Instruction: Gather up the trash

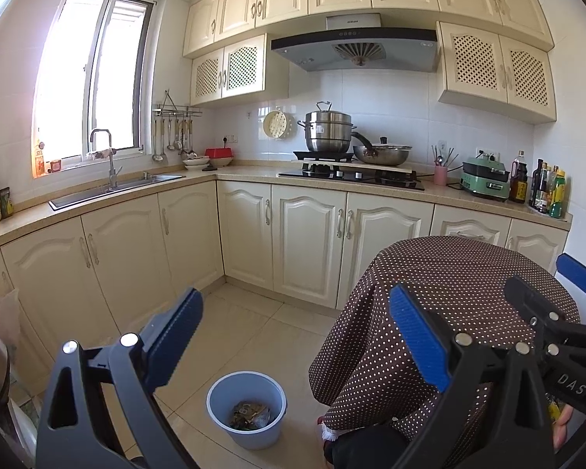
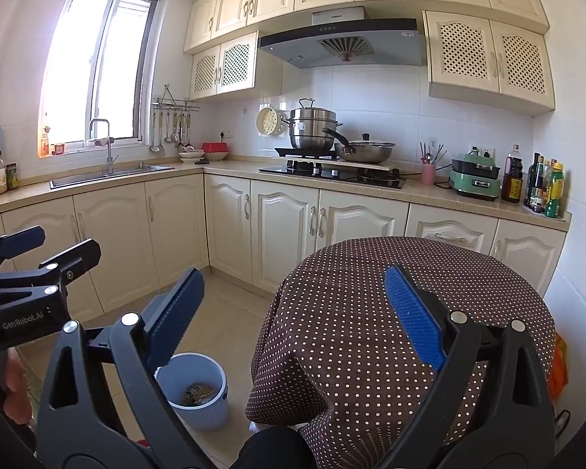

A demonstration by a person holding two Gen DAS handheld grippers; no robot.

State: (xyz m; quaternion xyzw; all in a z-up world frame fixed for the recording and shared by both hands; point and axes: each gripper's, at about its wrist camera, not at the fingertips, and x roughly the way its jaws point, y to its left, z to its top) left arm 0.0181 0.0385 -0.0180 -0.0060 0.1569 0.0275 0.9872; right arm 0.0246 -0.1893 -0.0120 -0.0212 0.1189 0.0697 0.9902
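Since the job is to gather rubbish, the pale blue bin [image 1: 247, 409] matters most: it stands on the tiled floor [image 1: 254, 320] at about 6 o'clock in the left wrist view and 7 o'clock in the right, just beside a round table draped in a brown polka-dot cloth [image 2: 402, 312]. Scraps [image 1: 252, 415] already lie in its bottom, dark and crumpled, too small to identify. It probably sits there, clear of the cabinets, so that waste can be dropped in from above.

Above it hangs the left gripper [image 1: 295, 346], its blue pads spread wide with nothing between them. The right gripper [image 2: 293, 322] is likewise wide open and empty, one finger over the floor, the other over the cloth. Both seem to be held level and ready, with no piece of trash yet chosen; none shows on the table top.

Farther out, at 12 o'clock, a steamer pot [image 1: 326, 131] and a wok [image 1: 383, 153] sit on the hob beneath the range hood [image 1: 353, 49]. White lettering reads "GenRobot.AI" on the left gripper's body in the right view and "DAS" on the right gripper's in the left. The hood's brand is too small to read.
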